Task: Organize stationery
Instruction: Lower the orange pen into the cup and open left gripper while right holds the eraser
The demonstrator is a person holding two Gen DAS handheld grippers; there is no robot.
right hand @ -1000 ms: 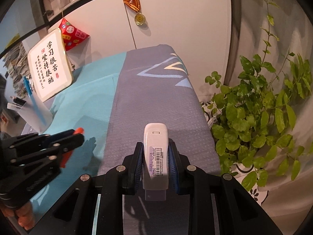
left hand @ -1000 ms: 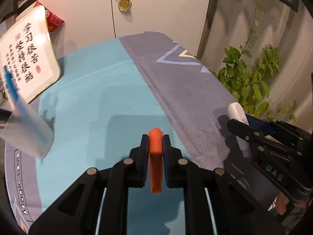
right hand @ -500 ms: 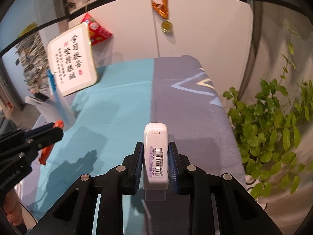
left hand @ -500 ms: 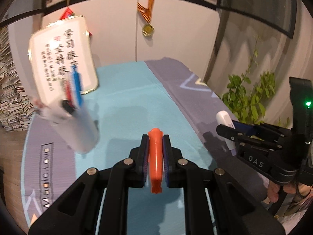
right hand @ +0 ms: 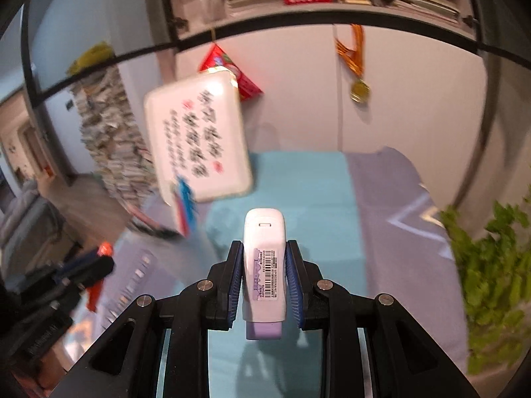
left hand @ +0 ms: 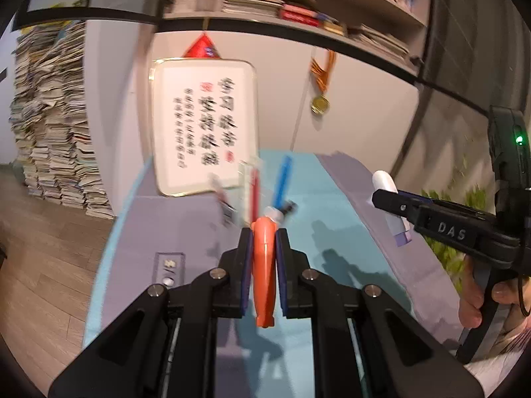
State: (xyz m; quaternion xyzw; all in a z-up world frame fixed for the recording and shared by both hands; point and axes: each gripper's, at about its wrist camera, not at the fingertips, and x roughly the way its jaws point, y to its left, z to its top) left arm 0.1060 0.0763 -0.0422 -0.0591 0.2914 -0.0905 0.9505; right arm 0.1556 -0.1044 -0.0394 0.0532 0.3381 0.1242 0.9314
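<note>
- Left wrist view first: left gripper (left hand: 264,262) has its jaws pinched almost fully together on the orange utility knife (left hand: 264,272), which stands upright between the pads with its tip poking out above them.
- Straight ahead of that tip I see the pen holder (left hand: 247,195), blurred, with a blue pen (left hand: 282,179) and a red one in it, standing on the teal mat (left hand: 325,199) in front of the framed calligraphy board (left hand: 204,126).
- Risk here, as I judge it: the holder looks light and already crowded, so a knife coming in off-line could knock the pens or tip the cup.
- Against a second ago, the holder has swung from the left edge of this view to dead centre, and the shelves and paper stack have come into frame.
- Right wrist view: right gripper (right hand: 264,278) is closed partway on the white correction tape (right hand: 264,265), barcode label facing me, purple end hanging below the pads.
- The holder sits off to the left here, smeared by motion; the left tool with its orange knife shows at the lower left.
- Danger, I reckon: both tools heading for one small cup could collide, or the smooth casing could slip.
- Compared with earlier, the plant (right hand: 491,265) has slid to the right edge and the board looms closer.
</note>
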